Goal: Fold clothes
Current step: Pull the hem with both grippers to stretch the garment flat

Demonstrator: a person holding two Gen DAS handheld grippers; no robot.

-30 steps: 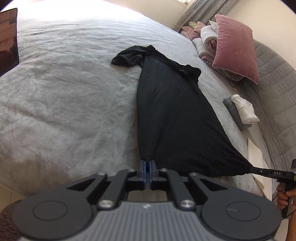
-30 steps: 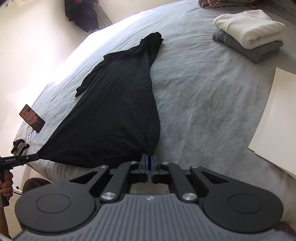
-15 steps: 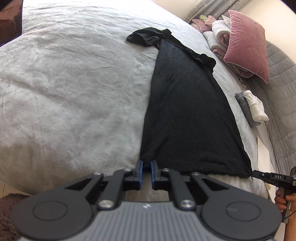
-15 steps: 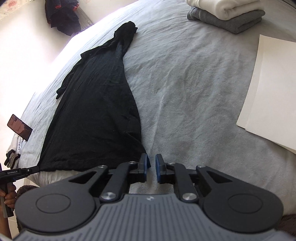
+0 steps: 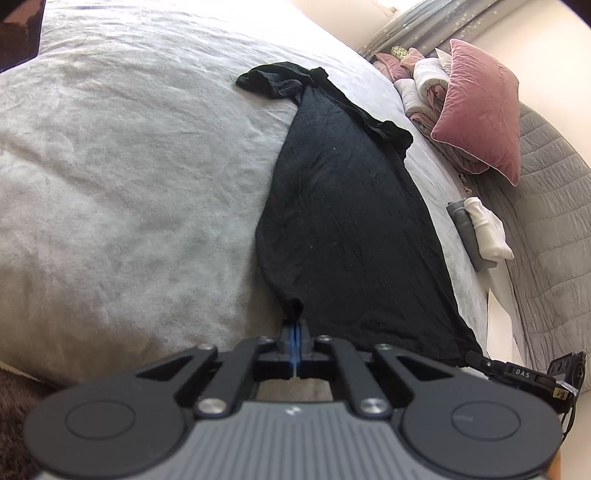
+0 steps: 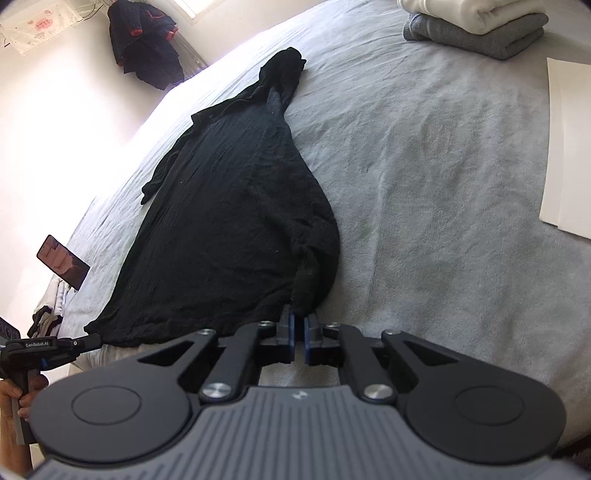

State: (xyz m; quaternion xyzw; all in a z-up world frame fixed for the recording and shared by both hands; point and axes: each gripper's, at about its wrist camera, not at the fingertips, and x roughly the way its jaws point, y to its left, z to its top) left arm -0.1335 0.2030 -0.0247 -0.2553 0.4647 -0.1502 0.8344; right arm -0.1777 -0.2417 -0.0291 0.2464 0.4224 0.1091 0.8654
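While both tools pinch the near hem, the black garment [image 5: 343, 221] lies lengthwise up the middle of the left wrist frame on the grey bedspread [image 5: 129, 184], its sleeves bunched at the upper centre. The left gripper [image 5: 294, 326] is pressed together on a small tuft of the hem corner. The right gripper [image 6: 298, 320] has a narrow gap between its blue pads, with a thicker wad of cloth caught at their tips.

Each hold takes only a corner, so the thin fabric could slip out if pulled hard or unevenly. The crumpled sleeves [image 5: 280, 79] could get trapped inside a fold. Folded clothes [image 6: 476, 26] at the upper right of the right wrist frame sit well apart.
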